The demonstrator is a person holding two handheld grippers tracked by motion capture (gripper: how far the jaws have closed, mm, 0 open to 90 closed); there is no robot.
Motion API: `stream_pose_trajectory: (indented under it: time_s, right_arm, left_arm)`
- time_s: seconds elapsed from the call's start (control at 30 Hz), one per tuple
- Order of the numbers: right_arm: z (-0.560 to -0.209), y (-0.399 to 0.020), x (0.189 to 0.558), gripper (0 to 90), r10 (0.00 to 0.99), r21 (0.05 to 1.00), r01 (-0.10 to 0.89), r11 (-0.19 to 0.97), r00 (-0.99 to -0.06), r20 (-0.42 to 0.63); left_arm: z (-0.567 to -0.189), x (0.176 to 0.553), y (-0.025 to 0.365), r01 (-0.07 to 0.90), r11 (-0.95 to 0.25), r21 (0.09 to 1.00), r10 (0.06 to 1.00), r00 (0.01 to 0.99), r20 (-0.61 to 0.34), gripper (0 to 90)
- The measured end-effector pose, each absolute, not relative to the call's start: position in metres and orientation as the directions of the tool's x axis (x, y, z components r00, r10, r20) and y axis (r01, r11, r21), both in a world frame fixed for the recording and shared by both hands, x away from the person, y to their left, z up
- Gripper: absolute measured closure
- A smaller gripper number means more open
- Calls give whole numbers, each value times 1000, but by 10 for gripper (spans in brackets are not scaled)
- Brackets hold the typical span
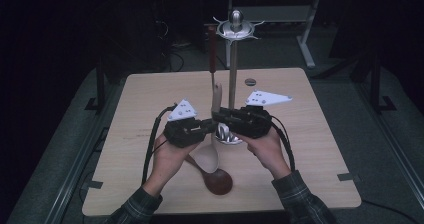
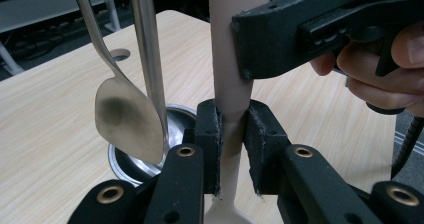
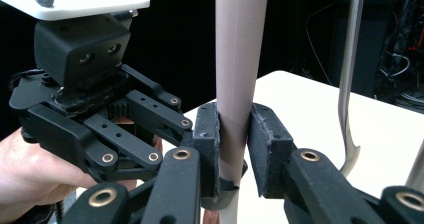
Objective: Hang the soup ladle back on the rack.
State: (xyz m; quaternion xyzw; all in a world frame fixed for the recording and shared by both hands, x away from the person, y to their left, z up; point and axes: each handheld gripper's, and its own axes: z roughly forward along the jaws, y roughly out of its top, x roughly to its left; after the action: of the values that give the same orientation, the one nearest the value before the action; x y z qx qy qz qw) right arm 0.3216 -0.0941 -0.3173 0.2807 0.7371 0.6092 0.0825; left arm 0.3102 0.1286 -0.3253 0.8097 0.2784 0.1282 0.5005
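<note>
Dark room around a pale wood table [image 1: 150, 99]. Left gripper [image 2: 232, 134] is clamped on the beige spatula [image 2: 230, 74] at the handle's narrow neck, pads pressed against both sides. Right gripper [image 3: 234, 134] sits on the same handle just above; its jaws bracket the handle, left pad touching, right pad seemingly a hair off, hard to tell from this angle. Spatula stands upright at table centre; its blade is cut off at frame bottom in both gripper views, and the hands partly cover it from above. Steel spoon [image 2: 127, 119] hangs just beside, against the rack pole [image 2: 150, 59]. Brown wooden spoon [image 1: 215, 180] lies near the table's front edge.
</note>
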Motion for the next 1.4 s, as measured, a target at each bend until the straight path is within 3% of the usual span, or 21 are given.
stream_pose_trajectory:
  time_s: [0.27, 0.53, 0.73, 1.07, 1.4]
  right_arm:
    - [-319, -95, 321, 760, 515, 942, 321, 96, -826, 229]
    - [-316, -102, 322, 762, 525, 949, 297, 106, -828, 200]
    - [-310, -110, 329, 762, 502, 959, 260, 113, -848, 171]
    - [-288, -117, 341, 761, 438, 967, 209, 145, -890, 126]
    - [-261, -123, 353, 761, 394, 976, 173, 134, -913, 108]
  left_arm:
    - [-326, 310, 130, 323, -341, 883, 563, 822, -84, 750]
    - [-321, 308, 146, 338, -388, 858, 535, 840, -89, 501]
    - [-328, 306, 168, 359, -430, 829, 538, 839, -84, 381]
    - [-374, 300, 215, 437, -499, 748, 590, 804, -76, 255]
    - [-416, 284, 253, 487, -496, 718, 654, 754, -60, 128]
